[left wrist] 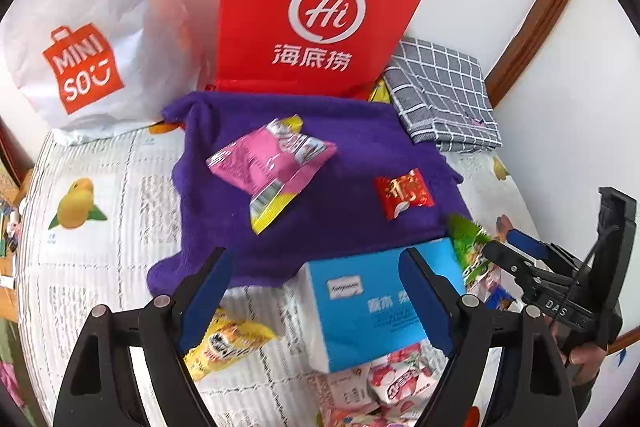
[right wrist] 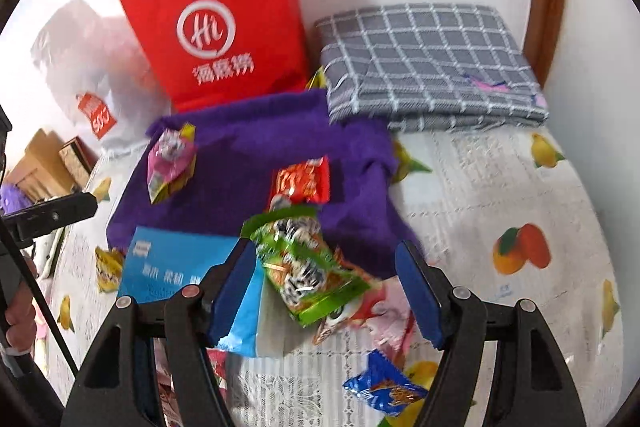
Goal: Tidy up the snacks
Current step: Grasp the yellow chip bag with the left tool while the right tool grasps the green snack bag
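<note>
A purple towel (left wrist: pixel 352 155) lies on the fruit-print tablecloth. On it lie a pink and yellow snack packet (left wrist: pixel 272 163) and a small red packet (left wrist: pixel 404 193). My left gripper (left wrist: pixel 316 291) is open and empty above the towel's near edge and a blue box (left wrist: pixel 368 315). A yellow packet (left wrist: pixel 224 343) lies by its left finger. In the right wrist view, my right gripper (right wrist: pixel 326 287) is open around a green snack packet (right wrist: pixel 304 267), which lies on other packets, not gripped. The red packet (right wrist: pixel 302 183) and the pink packet (right wrist: pixel 170 163) lie beyond on the towel (right wrist: pixel 248 147).
A red paper bag (left wrist: pixel 320 7) and a white Miniso bag (left wrist: pixel 88 39) stand at the back by the wall. A folded grey checked cloth (right wrist: pixel 428 67) lies at the back right. More packets lie near me, a blue one (right wrist: pixel 384 391) and pink ones (left wrist: pixel 396 379).
</note>
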{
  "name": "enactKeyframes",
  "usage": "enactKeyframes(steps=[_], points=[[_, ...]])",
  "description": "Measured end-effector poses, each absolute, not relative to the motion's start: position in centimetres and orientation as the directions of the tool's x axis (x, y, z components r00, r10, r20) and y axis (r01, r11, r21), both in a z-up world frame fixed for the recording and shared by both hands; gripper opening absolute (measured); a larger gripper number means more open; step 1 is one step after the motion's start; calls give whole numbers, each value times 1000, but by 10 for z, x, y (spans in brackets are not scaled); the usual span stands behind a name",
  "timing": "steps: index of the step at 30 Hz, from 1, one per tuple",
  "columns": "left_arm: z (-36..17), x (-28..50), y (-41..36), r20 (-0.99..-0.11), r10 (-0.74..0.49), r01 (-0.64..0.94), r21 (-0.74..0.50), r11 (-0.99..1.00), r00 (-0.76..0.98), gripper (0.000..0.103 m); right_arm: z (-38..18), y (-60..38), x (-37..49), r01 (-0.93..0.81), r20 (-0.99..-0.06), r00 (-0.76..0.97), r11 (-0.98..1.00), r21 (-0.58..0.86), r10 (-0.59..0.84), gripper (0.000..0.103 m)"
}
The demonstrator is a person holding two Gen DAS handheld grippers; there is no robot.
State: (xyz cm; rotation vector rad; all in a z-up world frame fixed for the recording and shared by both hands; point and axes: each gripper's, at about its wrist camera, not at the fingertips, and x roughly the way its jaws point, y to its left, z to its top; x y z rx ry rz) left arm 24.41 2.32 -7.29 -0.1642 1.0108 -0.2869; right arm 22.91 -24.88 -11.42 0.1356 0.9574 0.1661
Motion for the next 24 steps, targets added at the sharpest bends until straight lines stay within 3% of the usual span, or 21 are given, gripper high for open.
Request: enactKeyframes(steps=[7,8,11,12,24], points=[[-81,238,44,-818,-298,113,-280,953,491,84,-136,-228,241,-132,-833,509,976,173,217,70],[-82,236,48,-820,-295,107,-280,954,490,84,-140,-227,242,-134,-839,494,973,185,228,58],[-84,231,56,-822,-290,92,-282,955,490,84,-140,-232,236,-112,-830,502,970,216,243,39],[-85,228,60,-822,-288,86,-284,955,491,84,-139,-234,235,-111,-829,501,968,224,249,38],[-95,199,85,-825,-262,36,-283,959,501,84,-93,-241,175,-106,-756,585,952,287,293,38]])
